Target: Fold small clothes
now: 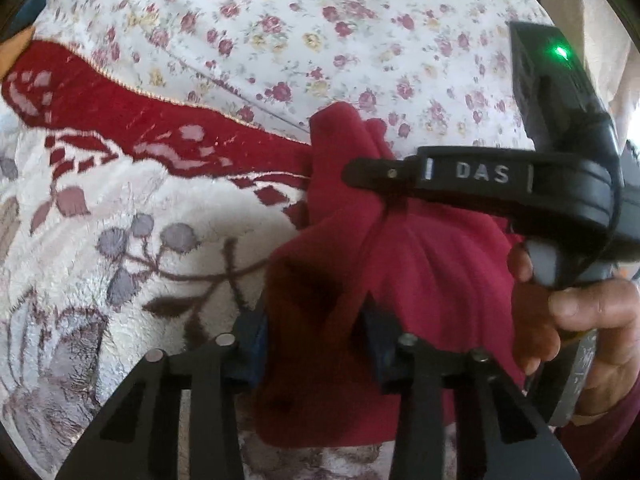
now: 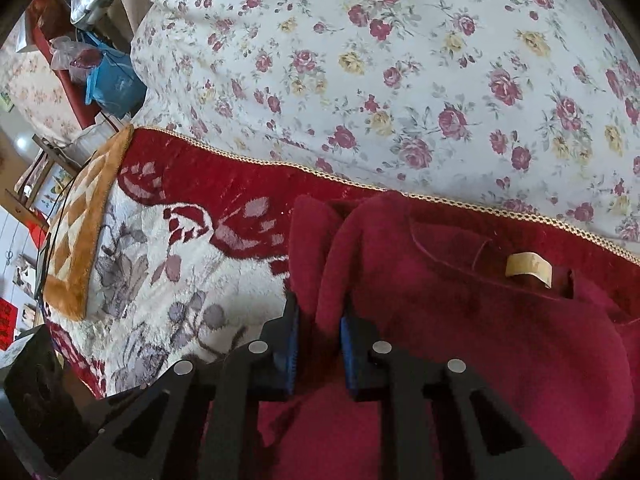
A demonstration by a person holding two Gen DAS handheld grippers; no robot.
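Observation:
A dark red fleece garment (image 1: pixel 420 264) hangs bunched over a plush bed blanket (image 1: pixel 100 240). My left gripper (image 1: pixel 316 344) is shut on a thick fold of the garment near the bottom of the left wrist view. My right gripper (image 1: pixel 360 176) crosses that view from the right, its black finger pressed into the cloth higher up. In the right wrist view the garment (image 2: pixel 460 312) fills the lower right, with a beige neck label (image 2: pixel 528 268) showing. My right gripper (image 2: pixel 318 344) is shut on a rolled edge of it.
A white floral sheet (image 2: pixel 380 80) covers the bed beyond the red-bordered blanket (image 2: pixel 192 280). An orange checked cushion (image 2: pixel 84 216) lies at the blanket's left end. Bags and clutter (image 2: pixel 100 68) sit off the bed at far left. A hand (image 1: pixel 580 328) holds the right gripper's handle.

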